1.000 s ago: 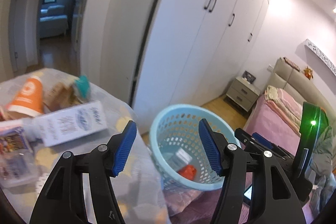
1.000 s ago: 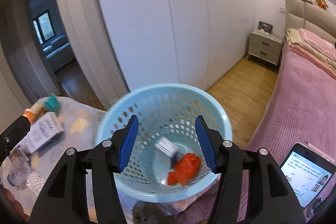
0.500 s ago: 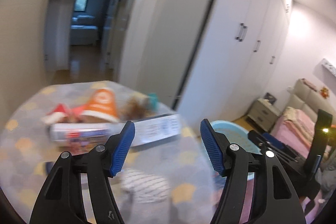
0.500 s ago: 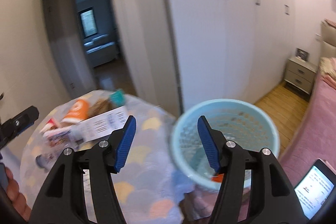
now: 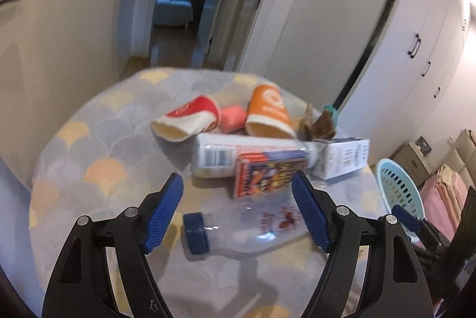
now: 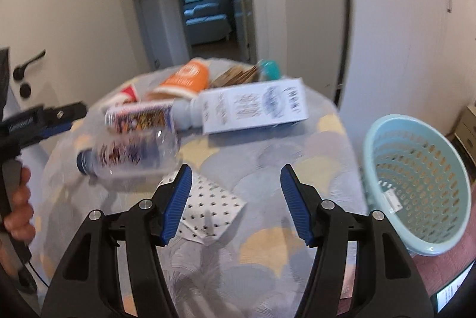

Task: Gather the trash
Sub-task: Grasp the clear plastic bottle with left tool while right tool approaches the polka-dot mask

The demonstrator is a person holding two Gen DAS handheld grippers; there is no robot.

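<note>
The right hand-held gripper [image 6: 233, 199] hangs above the near part of the counter [image 6: 267, 151], its blue pads apart with nothing between them. Just under its left pad lies a white dotted paper [image 6: 208, 210]. To the left a clear bottle [image 6: 131, 154] lies on its side, blue cap pointing left. Behind it a colourful box [image 6: 139, 117] rests against a white bottle [image 6: 186, 112], and a white carton [image 6: 255, 106] lies to the right. At the far edge sit an orange cup [image 6: 187, 78], a red cup [image 6: 128, 94] and a teal object [image 6: 269, 69]. A light-blue basket [image 6: 416, 193] tilts at the right edge. The left hand-held gripper [image 6: 64, 117] reaches in from the left, held by a hand [image 6: 17, 207]
</note>
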